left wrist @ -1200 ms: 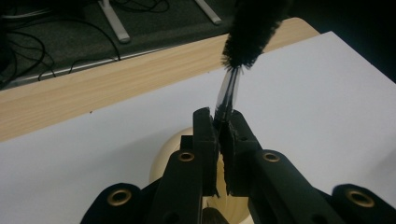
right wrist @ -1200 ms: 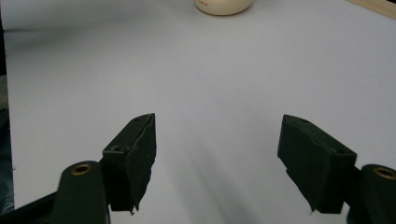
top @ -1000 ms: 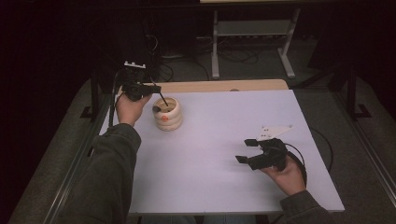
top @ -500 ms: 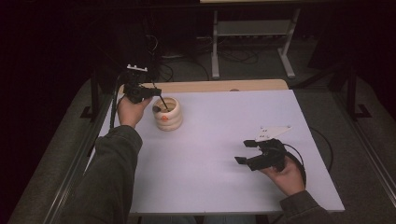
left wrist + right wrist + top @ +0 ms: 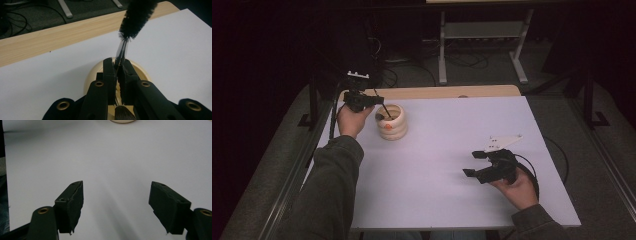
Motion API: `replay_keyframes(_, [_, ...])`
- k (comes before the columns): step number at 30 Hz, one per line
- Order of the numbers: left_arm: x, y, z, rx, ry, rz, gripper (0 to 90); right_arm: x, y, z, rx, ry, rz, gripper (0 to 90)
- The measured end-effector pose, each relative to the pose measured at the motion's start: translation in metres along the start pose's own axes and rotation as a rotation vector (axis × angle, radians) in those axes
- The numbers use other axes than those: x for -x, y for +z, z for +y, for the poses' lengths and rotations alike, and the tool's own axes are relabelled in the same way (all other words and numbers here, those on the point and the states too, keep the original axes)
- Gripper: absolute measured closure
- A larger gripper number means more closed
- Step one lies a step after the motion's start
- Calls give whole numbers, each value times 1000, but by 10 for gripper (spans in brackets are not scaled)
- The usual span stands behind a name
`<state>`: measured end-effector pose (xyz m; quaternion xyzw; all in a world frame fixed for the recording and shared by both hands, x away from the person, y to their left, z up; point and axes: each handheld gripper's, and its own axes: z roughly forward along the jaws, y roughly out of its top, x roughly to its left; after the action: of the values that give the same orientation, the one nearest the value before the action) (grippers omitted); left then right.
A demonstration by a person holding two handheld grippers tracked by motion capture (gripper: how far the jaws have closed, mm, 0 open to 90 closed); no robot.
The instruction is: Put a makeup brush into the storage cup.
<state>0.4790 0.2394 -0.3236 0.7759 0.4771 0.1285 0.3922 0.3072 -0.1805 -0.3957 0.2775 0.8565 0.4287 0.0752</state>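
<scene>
Your brush point(image 5: 135, 17) sat clamped between the 2 jaws of your left gripper point(image 5: 117, 67), held by its thin clear stem just below the black bristle head. In the left gripper view its long axis ran up and away from the jaws, leaning slightly right, with the bristles at the far end and the stem passing down between the pads. In the high view the same brush point(image 5: 383, 109) showed as a thin dark line slanting from the gripper down and to the right into the mouth of the pot point(image 5: 393, 122).

That cream, ribbed pot stood on the far left part of the white table point(image 5: 452, 165), with an orange spot on its near side. In the left gripper view the pot's rim point(image 5: 91, 72) lay directly beneath the jaws, and a second soft brush tip point(image 5: 123, 112) showed low between them.

Your left gripper point(image 5: 379, 102) hung just left of the pot, above its rim.

Your right gripper point(image 5: 474, 164) was well apart, at the near right of the table, its 2 jaws spread wide and holding nothing, pointing left across the bare surface point(image 5: 112, 160).

A strip of wood point(image 5: 437, 92) edged the table's far side.
</scene>
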Motion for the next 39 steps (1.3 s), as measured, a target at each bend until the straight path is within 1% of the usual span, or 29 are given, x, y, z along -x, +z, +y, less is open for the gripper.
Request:
replay_keyframes(4, [2,2,0,-6,7,-6,838,0,0,0,1,-4,1,269])
replay_keyframes(5, [3,4,0,-21,9,-25,812,1,0,0,1,-3,1,269])
replay_keyframes(6, [3,7,1,-44,5,-33,753,1,0,0,1,-4,1,269])
replay_keyframes(7, [4,8,0,-63,12,-17,690,1,0,0,1,-3,1,269])
replay_keyframes(8, [5,8,0,-65,27,-5,687,1,0,0,0,-1,1,269])
replay_keyframes(10, [4,8,-1,-67,21,-9,683,1,0,0,0,-2,2,269])
replay_keyframes(11, [3,7,0,-60,20,-5,671,1,0,0,0,-4,2,269])
replay_keyframes(13, [2,4,0,-51,17,-11,659,1,0,0,-2,-5,3,269])
replay_keyframes(14, [1,3,1,-52,25,-11,652,1,0,0,-2,-4,3,269])
replay_keyframes(19, [2,-3,1,-38,25,-10,650,1,1,0,-7,-3,6,268])
replay_keyframes(21, [3,-6,1,-45,36,-15,650,0,1,0,-7,2,3,268])
replay_keyframes(22, [3,-7,1,-44,40,-16,649,0,1,-1,-5,-4,0,268])
replay_keyframes(25, [6,-10,2,-35,46,-31,641,2,-1,-1,-1,0,-4,266])
replay_keyframes(26, [7,-11,2,-30,47,-44,636,2,-1,-1,-1,0,-5,265])
replay_keyframes(28, [9,-12,1,-31,49,-49,630,3,-1,-2,-2,12,-10,264])
replay_keyframes(29, [9,-12,1,-37,56,-51,627,4,-1,-2,-1,9,-13,264])
replay_keyframes(30, [10,-13,1,-34,54,-56,626,4,-2,-2,-3,15,-16,264])
replay_keyframes(32, [11,-15,1,-24,59,-62,624,5,-2,-3,-3,12,-22,264])
replay_keyframes(35, [15,-19,1,-18,77,-66,621,6,-2,-3,0,13,-31,264])
replay_keyframes(36, [15,-19,1,-18,77,-66,621,6,-2,-3,0,13,-31,264])
replay_keyframes(37, [17,-21,1,-12,87,-70,621,8,-3,-4,4,13,-34,264])
replay_keyframes(38, [18,-22,2,-12,95,-70,620,8,-3,-4,3,28,-39,263])
replay_keyframes(39, [19,-22,2,-9,94,-72,618,10,-4,-4,8,24,-39,263])
